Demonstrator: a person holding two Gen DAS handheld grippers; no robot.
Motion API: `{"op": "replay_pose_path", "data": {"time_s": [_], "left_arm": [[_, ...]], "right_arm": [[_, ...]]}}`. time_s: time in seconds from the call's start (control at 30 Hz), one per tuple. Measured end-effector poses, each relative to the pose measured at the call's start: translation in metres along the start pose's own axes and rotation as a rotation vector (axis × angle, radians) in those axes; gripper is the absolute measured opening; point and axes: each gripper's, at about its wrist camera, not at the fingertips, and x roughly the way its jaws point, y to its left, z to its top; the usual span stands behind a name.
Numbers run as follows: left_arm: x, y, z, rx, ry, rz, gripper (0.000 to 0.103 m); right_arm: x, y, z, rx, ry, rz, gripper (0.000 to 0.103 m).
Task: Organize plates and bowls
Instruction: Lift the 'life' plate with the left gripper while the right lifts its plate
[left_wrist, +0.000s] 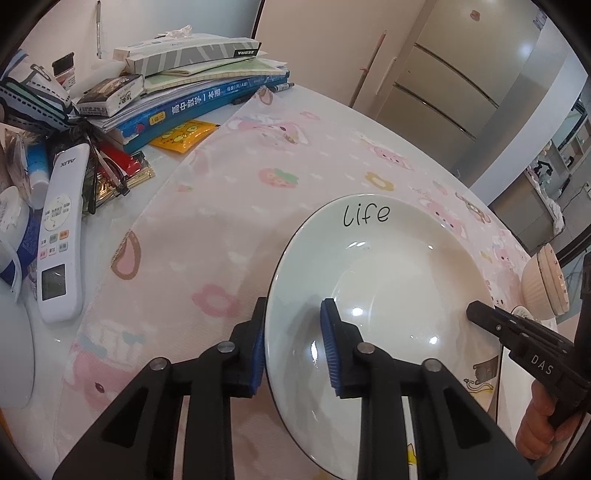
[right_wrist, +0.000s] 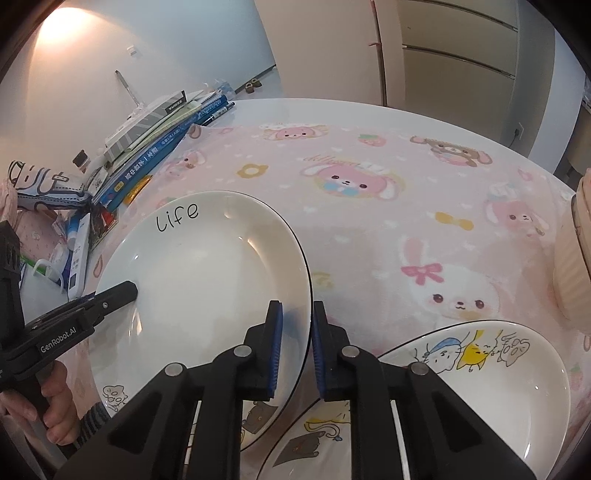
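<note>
While a clutter of books (left_wrist: 192, 99), a white remote control (left_wrist: 61, 236) and a patterned pouch (left_wrist: 33, 99) crowds the far left of the bench (right_wrist: 258, 107), a white plate lettered "life" (left_wrist: 388, 280) sits tilted on a pink cartoon-print cloth (left_wrist: 229, 206), caught at opposite rims by two hand-held tools. On its left edge, the left claw (left_wrist: 293, 347) pinches the rim between blue pads (left_wrist: 330, 343), one finger under the plate and one inside it. At the plate's right rim, the right claw (right_wrist: 295, 347) is clamped thin across the black-lined edge, its jaws nearly together on the porcelain. Fingers of a hand (right_wrist: 55, 402) curl around the left tool's handle in the right wrist view. Just right of the gripped plate, and partly beneath it, lies a second plate painted with cartoon cats (right_wrist: 480, 376). Farther right, at the cloth's edge, stands a ribbed cream bowl (left_wrist: 539, 291) tipped on its side.
</note>
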Motion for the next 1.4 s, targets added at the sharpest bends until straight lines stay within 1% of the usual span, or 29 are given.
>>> {"op": "replay_pose_path", "data": {"time_s": [0.1, 0.23, 0.3, 0.4, 0.63, 0.77, 0.9, 1.03, 1.17, 1.27, 1.4], "left_arm": [[0.000, -0.001, 0.000, 0.007, -0.004, 0.006, 0.026], [-0.001, 0.006, 0.000, -0.020, -0.007, -0.015, 0.021], [-0.002, 0.004, -0.001, -0.006, -0.008, -0.007, 0.021], [-0.008, -0.005, -0.002, 0.036, -0.026, 0.008, 0.020], [-0.028, -0.014, -0.001, 0.038, -0.062, -0.043, 0.020], [-0.043, -0.020, -0.001, 0.035, -0.081, -0.056, 0.020], [-0.055, -0.028, -0.004, 0.044, -0.082, -0.066, 0.020], [-0.068, -0.039, -0.007, 0.060, -0.092, -0.073, 0.020], [-0.082, -0.054, -0.012, 0.093, -0.102, -0.077, 0.020], [-0.096, -0.072, -0.017, 0.145, -0.119, -0.075, 0.020], [-0.106, -0.096, -0.025, 0.198, -0.121, -0.080, 0.020]], "right_arm": [[-0.001, 0.002, -0.002, -0.008, -0.019, -0.016, 0.017], [-0.003, 0.000, -0.004, 0.018, -0.036, -0.007, 0.016], [-0.005, -0.005, -0.004, 0.050, -0.019, 0.003, 0.015], [-0.010, -0.011, -0.003, 0.084, -0.023, 0.014, 0.015], [-0.047, -0.019, 0.004, 0.126, -0.070, 0.080, 0.016], [-0.068, -0.019, 0.000, 0.129, -0.073, 0.087, 0.015], [-0.086, -0.023, -0.007, 0.161, -0.048, 0.098, 0.015], [-0.111, -0.024, -0.015, 0.159, -0.075, 0.078, 0.015], [-0.132, -0.031, -0.022, 0.179, -0.085, 0.076, 0.015], [-0.148, -0.045, -0.031, 0.232, -0.089, 0.072, 0.016], [-0.168, -0.064, -0.045, 0.265, -0.110, 0.067, 0.016]]}}
